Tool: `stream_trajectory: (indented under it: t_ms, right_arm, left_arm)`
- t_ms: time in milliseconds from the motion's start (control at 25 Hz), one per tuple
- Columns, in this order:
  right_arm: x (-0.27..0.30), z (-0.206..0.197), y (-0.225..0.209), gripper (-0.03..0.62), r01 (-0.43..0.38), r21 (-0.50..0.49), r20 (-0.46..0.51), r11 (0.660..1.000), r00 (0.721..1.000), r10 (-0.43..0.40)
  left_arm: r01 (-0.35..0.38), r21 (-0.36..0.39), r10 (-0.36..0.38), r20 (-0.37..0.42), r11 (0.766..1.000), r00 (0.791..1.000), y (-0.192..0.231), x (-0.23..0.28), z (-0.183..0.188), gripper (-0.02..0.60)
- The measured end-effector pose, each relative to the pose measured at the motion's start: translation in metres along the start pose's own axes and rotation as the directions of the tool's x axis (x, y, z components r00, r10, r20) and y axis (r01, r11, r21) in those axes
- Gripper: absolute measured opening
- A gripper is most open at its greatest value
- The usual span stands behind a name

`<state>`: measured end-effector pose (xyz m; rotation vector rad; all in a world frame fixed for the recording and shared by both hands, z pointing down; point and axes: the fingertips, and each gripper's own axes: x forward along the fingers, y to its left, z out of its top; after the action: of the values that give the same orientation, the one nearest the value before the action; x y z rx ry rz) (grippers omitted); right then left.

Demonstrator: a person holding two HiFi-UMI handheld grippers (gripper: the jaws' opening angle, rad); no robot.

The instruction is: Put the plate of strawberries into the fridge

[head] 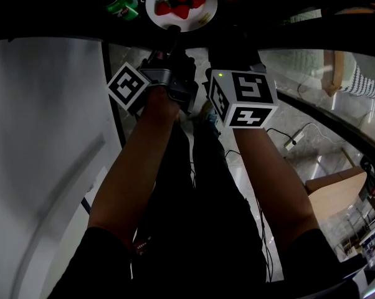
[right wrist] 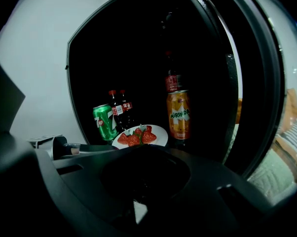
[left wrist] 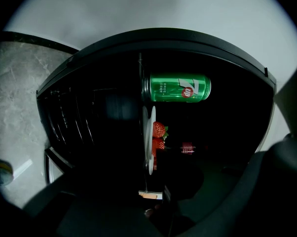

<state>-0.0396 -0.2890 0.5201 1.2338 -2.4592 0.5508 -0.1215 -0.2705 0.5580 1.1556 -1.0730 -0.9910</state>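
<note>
Inside the dark fridge (right wrist: 138, 58), the plate (right wrist: 158, 131) of strawberries (right wrist: 136, 138) sat on a shelf between a green can (right wrist: 104, 122) and an orange can (right wrist: 178, 115). The left gripper (head: 172, 33) reached just to its rim, and the right gripper (right wrist: 143, 157) hung farther off. Darkness hid whether either pair of fingers stood apart or together.

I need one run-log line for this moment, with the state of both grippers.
phase: placing | plate: in fridge, beside green can | left gripper: shut on plate rim | right gripper: shut, empty
</note>
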Motion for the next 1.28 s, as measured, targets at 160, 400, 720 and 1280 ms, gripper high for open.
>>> stream_trajectory:
  t_ms: [160, 400, 720, 1280]
  right_arm:
    - [-0.001, -0.001, 0.001, 0.005, -0.002, 0.000, 0.002, 1.000, 1.000, 0.002]
    - [0.001, -0.003, 0.000, 0.005, 0.000, -0.001, 0.000, 1.000, 1.000, 0.000]
    - [0.003, -0.005, 0.000, 0.005, -0.002, -0.002, -0.006, 1.000, 1.000, 0.002]
    - [0.010, -0.007, -0.004, 0.005, -0.007, 0.005, -0.015, 1.000, 1.000, 0.007]
  left_arm:
    - [0.007, 0.081, -0.003, -0.048, 0.997, 0.999, -0.005, -0.004, -0.006, 0.058]
    - [-0.125, 0.592, 0.210, -0.077, 0.796, 0.975, -0.004, -0.015, -0.009, 0.058]
    - [-0.099, 0.984, 0.294, 0.051, 0.150, 0.954, -0.025, -0.010, -0.018, 0.058]
    - [-0.099, 0.995, 0.326, 0.100, -0.020, 0.940, -0.016, -0.004, -0.013, 0.058]
